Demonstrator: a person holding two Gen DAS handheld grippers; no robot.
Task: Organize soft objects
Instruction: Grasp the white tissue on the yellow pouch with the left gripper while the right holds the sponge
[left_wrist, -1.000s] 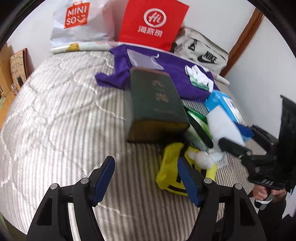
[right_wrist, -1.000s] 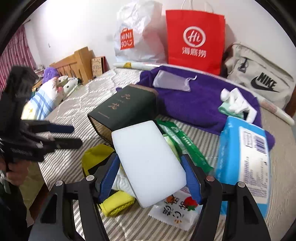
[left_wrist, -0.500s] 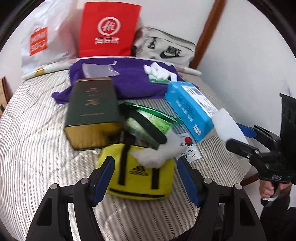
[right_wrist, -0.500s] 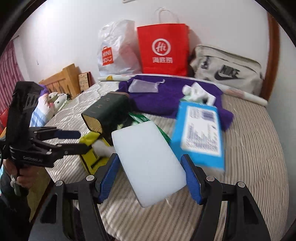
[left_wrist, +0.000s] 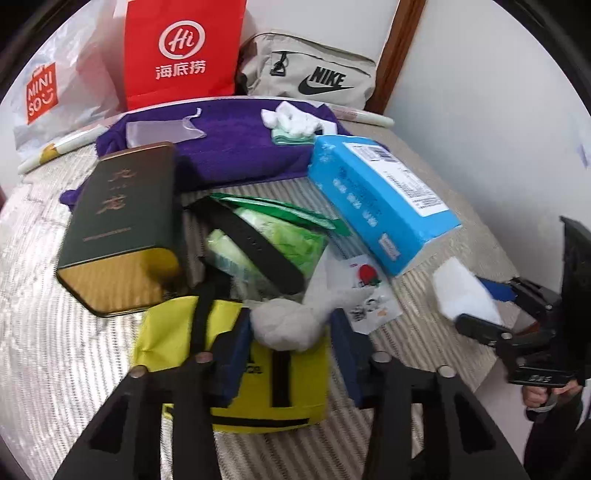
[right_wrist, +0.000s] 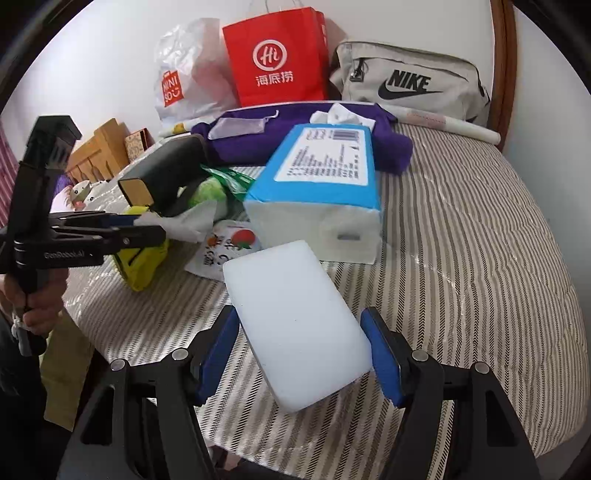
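The right hand-held gripper (right_wrist: 301, 354) holds a white foam block (right_wrist: 295, 325) clamped between its blue pads (right_wrist: 382, 362), the block sticking out ahead of the fingers above the striped mattress (right_wrist: 461, 258). Just ahead of the block lies a blue tissue pack (right_wrist: 325, 166), and to the left of that a strawberry-printed packet (right_wrist: 229, 247) lies flat on the bed.

The left hand-held gripper (left_wrist: 291, 354) is closing its jaws around a wad of white soft cloth (left_wrist: 284, 325) that rests on the top of a yellow bag (left_wrist: 236, 369); the wad sits between the pads (whether they already press on it is hard to tell through the blur). In the right wrist view the same gripper reaches in from the left, with white cloth bunched at its tips.

Beyond the left gripper lie green packets (left_wrist: 280, 236) crossed by a black strap (left_wrist: 258, 247), with a dark green box (left_wrist: 122, 218) to their left. Farther off are a purple towel (left_wrist: 229, 144), a red paper bag (left_wrist: 181, 51), a white plastic bag (left_wrist: 48, 88) and a grey pouch (left_wrist: 314, 74) against the wall.
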